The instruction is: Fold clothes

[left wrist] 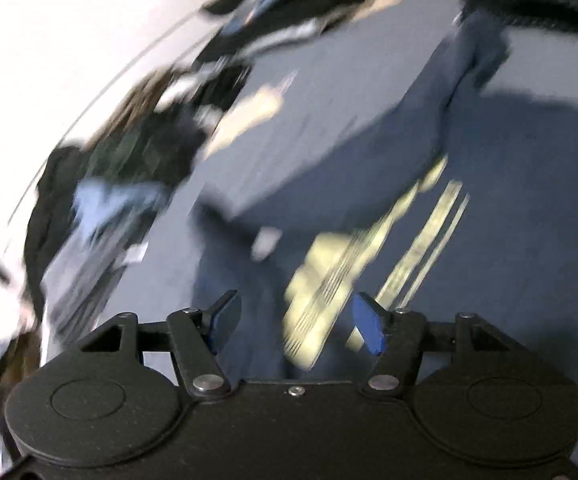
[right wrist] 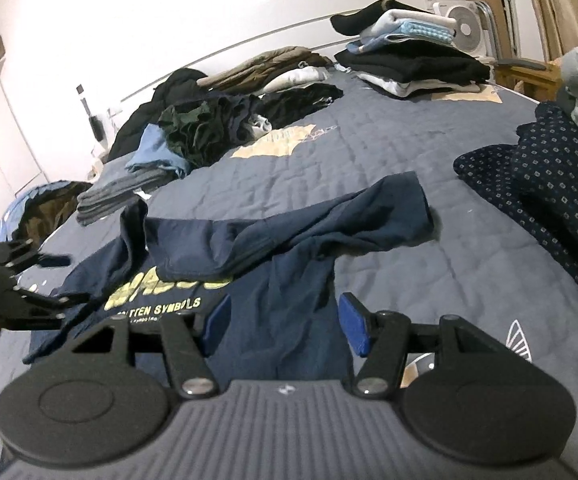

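Note:
A navy T-shirt (right wrist: 281,240) with yellow print lies partly folded on the blue quilted bed (right wrist: 389,148), one sleeve stretched to the right. My right gripper (right wrist: 285,326) is open just above the shirt's lower part and holds nothing. My left gripper (left wrist: 297,326) is open over the yellow print of the shirt (left wrist: 329,184); its view is blurred by motion. The left gripper also shows in the right wrist view (right wrist: 55,280) at the left edge, open beside the shirt's left side.
A stack of folded clothes (right wrist: 409,60) stands at the far right of the bed. A heap of unfolded dark clothes (right wrist: 217,120) lies at the far left, with folded grey items (right wrist: 109,196) nearer. A dotted navy garment (right wrist: 549,196) lies at the right.

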`<act>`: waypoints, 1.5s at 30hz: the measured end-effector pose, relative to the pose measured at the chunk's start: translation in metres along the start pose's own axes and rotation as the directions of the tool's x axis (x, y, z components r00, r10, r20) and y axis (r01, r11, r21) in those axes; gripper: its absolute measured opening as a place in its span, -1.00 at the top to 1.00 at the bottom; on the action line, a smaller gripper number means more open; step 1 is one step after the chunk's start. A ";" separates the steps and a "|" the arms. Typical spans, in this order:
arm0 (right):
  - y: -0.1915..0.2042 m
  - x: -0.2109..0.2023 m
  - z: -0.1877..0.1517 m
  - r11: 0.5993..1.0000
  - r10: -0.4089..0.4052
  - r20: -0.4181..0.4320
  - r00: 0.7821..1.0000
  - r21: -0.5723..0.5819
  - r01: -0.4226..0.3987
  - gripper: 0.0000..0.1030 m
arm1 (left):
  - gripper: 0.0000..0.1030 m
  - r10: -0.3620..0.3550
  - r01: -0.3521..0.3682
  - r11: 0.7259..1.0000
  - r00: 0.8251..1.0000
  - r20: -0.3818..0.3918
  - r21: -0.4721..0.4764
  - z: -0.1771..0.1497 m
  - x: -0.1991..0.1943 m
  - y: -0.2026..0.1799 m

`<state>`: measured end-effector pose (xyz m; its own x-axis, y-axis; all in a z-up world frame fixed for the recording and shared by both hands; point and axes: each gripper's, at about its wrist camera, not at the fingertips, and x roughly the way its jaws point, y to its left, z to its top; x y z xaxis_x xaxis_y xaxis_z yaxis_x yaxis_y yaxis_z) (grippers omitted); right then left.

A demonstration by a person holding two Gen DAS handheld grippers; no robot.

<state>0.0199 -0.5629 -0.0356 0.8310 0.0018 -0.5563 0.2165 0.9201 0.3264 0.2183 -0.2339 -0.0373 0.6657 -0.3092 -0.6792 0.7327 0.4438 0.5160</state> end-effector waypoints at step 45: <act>0.026 0.014 -0.012 0.998 0.040 -0.050 0.998 -0.054 -0.043 -0.14 | -0.11 0.037 -0.039 0.999 0.980 0.193 0.004 0.030 0.000 -0.032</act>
<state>0.0309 -0.5345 -0.0446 0.8123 0.0584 -0.5803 0.1525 0.9391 0.3080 0.1985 -0.2732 -0.0382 0.7073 -0.4492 -0.5458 0.7069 0.4519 0.5442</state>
